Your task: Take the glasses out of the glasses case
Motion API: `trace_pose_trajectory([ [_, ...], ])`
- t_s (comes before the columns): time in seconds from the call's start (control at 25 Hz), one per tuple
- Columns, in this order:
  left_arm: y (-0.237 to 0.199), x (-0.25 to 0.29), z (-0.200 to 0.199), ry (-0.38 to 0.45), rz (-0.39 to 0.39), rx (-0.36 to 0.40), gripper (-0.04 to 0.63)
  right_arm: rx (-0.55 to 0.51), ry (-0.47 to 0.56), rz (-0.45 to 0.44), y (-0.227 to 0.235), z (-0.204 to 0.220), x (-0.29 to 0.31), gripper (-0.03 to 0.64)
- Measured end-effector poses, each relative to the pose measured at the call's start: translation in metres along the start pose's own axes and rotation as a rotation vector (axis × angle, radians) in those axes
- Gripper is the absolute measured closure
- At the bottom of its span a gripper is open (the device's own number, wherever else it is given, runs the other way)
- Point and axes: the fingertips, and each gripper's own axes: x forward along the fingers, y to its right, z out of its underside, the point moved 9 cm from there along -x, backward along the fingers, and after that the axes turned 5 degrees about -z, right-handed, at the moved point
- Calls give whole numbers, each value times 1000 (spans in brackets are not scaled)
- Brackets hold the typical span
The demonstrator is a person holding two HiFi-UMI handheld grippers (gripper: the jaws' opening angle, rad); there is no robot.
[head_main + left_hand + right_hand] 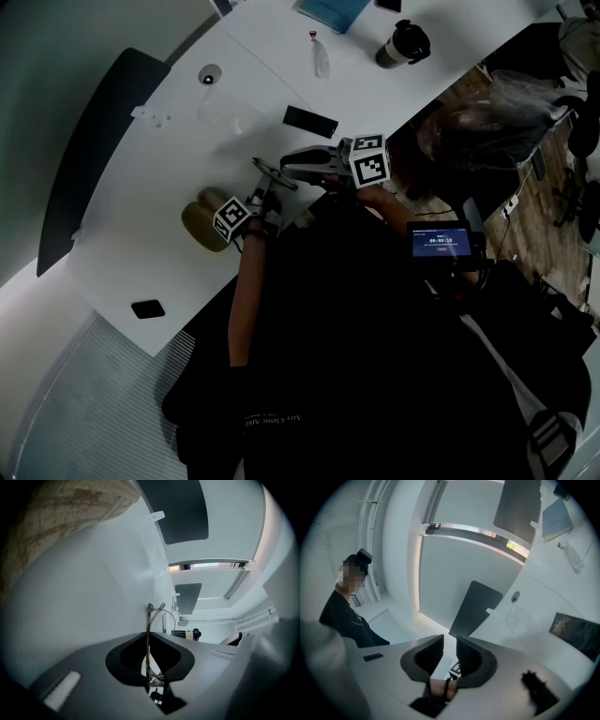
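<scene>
The left gripper point(149, 639) is pinched tight on the thin metal wire glasses point(149, 620). They are out of the case and stick straight out from its jaws, long way pointing ahead over the white table point(141, 187). The tan rounded glasses case point(199, 225) lies just beside this gripper. The right gripper point(450, 641) is near, with its jaws a little apart and nothing in them. A flat black card point(309, 121) lies further off

White table point(141, 202). Travel mug point(405, 42) at 1 o'clock. Blue book point(333, 11) at 12, far edge. Flat black slab point(309, 121) nearer. Small black item point(147, 308) at 8.
</scene>
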Motion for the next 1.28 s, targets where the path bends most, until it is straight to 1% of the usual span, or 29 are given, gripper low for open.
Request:
trace_pose_trajectory([
  [0.08, -1, 2, -1, -5, 2, 3, 568, -1, -3, 0, 1, 0, 1, 528],
  [0.16, -4, 5, -3, -11, 36, -28, 550, 0, 4, 5, 5, 2, 3, 528],
  [0.24, -5, 5, -4, -24, 99, -95, 452, 6, 18, 10, 9, 5, 6, 528],
  [0.28, 1, 4, -2, -28, 118, -123, 445, 11, 25, 10, 8, 3, 7, 528],
  [0.36, 17, -3, 4, -23, 114, -151, 446, 18, 34, 4, 3, -2, 5, 528],
  [0.48, 30, -14, 8, -37, 100, -143, 447, 17, 40, 3, 4, -4, 8, 529],
  [0.52, 35, -18, 9, -56, 108, -128, 448, 16, 44, 4, 6, -4, 10, 529],
  [0.6, 54, -29, 8, -91, 148, -69, 448, 11, 54, 3, 5, -6, 15, 534],
  [0.68, 80, -45, 6, -90, 228, -5, 452, -6, 55, 3, 2, -10, 20, 540],
  [0.72, 92, -57, 2, -64, 272, 31, 466, -19, 50, 7, 1, -12, 24, 548],
  [0.8, 106, -84, -10, 26, 346, 148, 520, -52, 21, 19, 0, -14, 30, 563],
  [0.88, 112, -110, -20, 117, 380, 278, 560, -94, -27, 36, -3, -14, 35, 583],
  [0.92, 110, -122, -24, 152, 375, 327, 573, -115, -50, 43, -5, -13, 38, 589],
  [1.0, 99, -147, -29, 195, 330, 395, 595, -171, -88, 53, -10, -7, 48, 606],
  [1.08, 83, -169, -31, 207, 270, 440, 599, -252, -112, 75, -16, 1, 61, 609],
  [1.12, 76, -176, -31, 205, 247, 455, 600, -276, -113, 88, -18, 4, 66, 609],
  [1.2, 67, -187, -27, 191, 216, 471, 600, -269, -100, 99, -18, 10, 74, 609],
  [1.28, 64, -192, -24, 182, 202, 463, 598, -237, -101, 96, -18, 13, 82, 609],
])
